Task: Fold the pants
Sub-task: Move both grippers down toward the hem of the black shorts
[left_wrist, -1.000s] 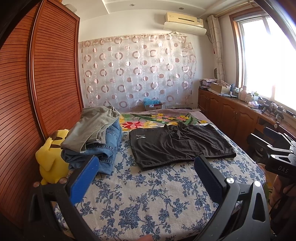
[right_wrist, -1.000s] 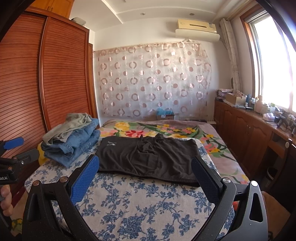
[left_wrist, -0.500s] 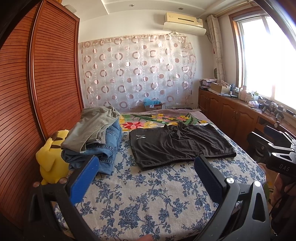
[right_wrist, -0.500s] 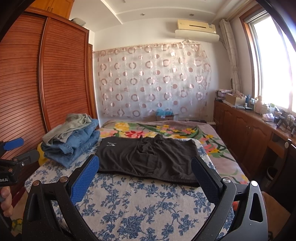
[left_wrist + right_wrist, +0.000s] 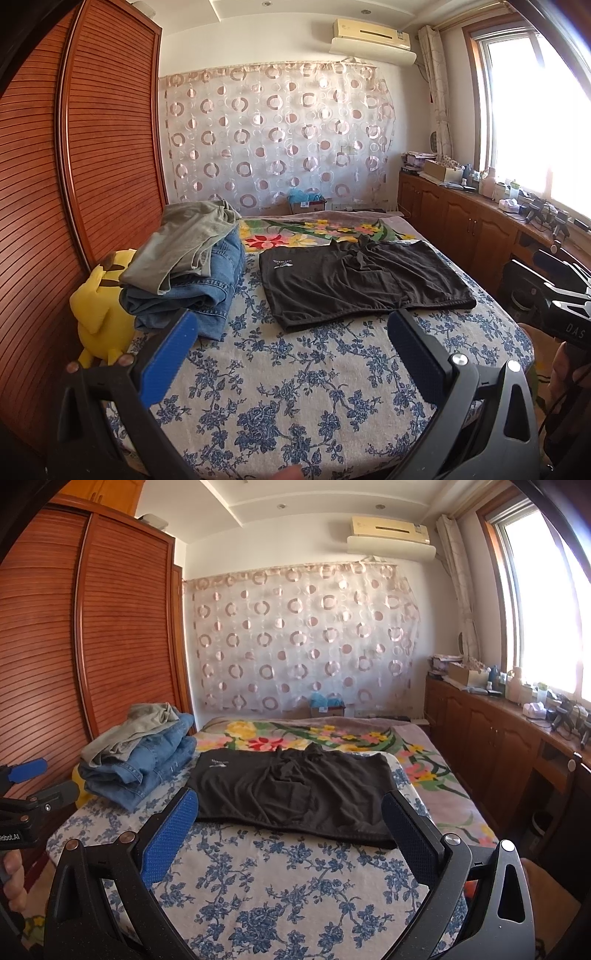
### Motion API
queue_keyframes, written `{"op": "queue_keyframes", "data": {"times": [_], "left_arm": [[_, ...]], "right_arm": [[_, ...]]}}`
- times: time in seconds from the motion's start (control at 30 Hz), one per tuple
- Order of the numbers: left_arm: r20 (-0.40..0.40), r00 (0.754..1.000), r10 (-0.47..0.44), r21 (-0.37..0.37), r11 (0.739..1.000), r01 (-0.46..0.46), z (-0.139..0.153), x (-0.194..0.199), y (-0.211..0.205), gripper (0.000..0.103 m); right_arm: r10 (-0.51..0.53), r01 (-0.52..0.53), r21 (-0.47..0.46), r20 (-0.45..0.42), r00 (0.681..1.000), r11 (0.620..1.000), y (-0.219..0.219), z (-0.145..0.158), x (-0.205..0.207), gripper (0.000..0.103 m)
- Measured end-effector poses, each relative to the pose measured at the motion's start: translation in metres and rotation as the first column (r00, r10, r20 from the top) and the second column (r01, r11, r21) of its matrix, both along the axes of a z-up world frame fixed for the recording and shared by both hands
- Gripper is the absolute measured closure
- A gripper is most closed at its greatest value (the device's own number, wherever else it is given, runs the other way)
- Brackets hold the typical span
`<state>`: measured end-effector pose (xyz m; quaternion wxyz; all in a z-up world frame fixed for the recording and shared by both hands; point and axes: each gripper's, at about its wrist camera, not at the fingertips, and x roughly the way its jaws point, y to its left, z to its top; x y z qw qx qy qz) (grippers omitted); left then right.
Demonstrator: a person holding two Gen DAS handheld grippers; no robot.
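**Pants flat on the bed, both grippers wide and empty**

Pants (image 5: 364, 275) (black, short-legged, with a small white logo near one corner) lie spread flat across the middle of my bed (image 5: 295, 387), on the blue-flowered cover. Their waistband edge faces me and a few wrinkles bunch near the centre. Beside them, toward the wardrobe (image 5: 92, 147), sits a pile of folded clothes (image 5: 188, 266): blue jeans underneath, a grey-green garment on top. A yellow plush toy (image 5: 101, 314) is wedged between that pile and the wardrobe.

My left gripper (image 5: 291, 350) hovers above the near end of the bed, its blue pads (image 5: 168, 356) spread wide with nothing between them. My right gripper (image 5: 290, 825) is likewise fully spread and holds nothing; from its camera the pants (image 5: 295, 794) lie just beyond the fingertips, not touched. A curtain (image 5: 303, 638) with ring patterns hangs behind the bed.
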<state>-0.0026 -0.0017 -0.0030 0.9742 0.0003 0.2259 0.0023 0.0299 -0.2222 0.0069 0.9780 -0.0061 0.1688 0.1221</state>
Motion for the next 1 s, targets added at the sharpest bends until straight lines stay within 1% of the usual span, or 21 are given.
{"op": "queue_keyframes", "data": {"times": [0.2, 0.37, 0.53, 0.77, 0.93, 1.0], "left_arm": [[-0.023, 0.999, -0.039, -0.026, 0.999, 0.038, -0.010, 0.006, 0.002, 0.000], [-0.048, 0.997, -0.052, -0.011, 0.999, 0.051, -0.019, 0.012, 0.000, 0.000], [-0.101, 0.993, -0.059, 0.009, 0.998, 0.060, -0.035, 0.028, -0.001, 0.000], [-0.148, 0.986, -0.077, 0.027, 0.996, 0.082, -0.058, 0.051, 0.003, 0.000], [-0.171, 0.980, -0.104, 0.043, 0.993, 0.113, -0.069, 0.071, 0.004, 0.000], [-0.186, 0.977, -0.100, 0.063, 0.992, 0.114, -0.073, 0.082, 0.006, 0.000]], "right_arm": [[-0.003, 0.003, 0.004, -0.021, 1.000, 1.000, -0.009, -0.003, 0.002, 0.001], [-0.006, 0.006, 0.000, -0.038, 0.999, 1.000, -0.012, -0.011, 0.007, 0.001], [-0.011, 0.011, -0.004, -0.060, 0.998, 1.000, -0.017, -0.021, 0.015, 0.002], [-0.032, 0.030, -0.024, -0.087, 0.996, 0.999, -0.029, -0.037, 0.029, 0.002], [-0.046, 0.040, -0.057, -0.105, 0.993, 0.998, -0.040, -0.047, 0.041, 0.005], [-0.050, 0.042, -0.074, -0.120, 0.992, 0.996, -0.044, -0.051, 0.047, 0.007]]}}
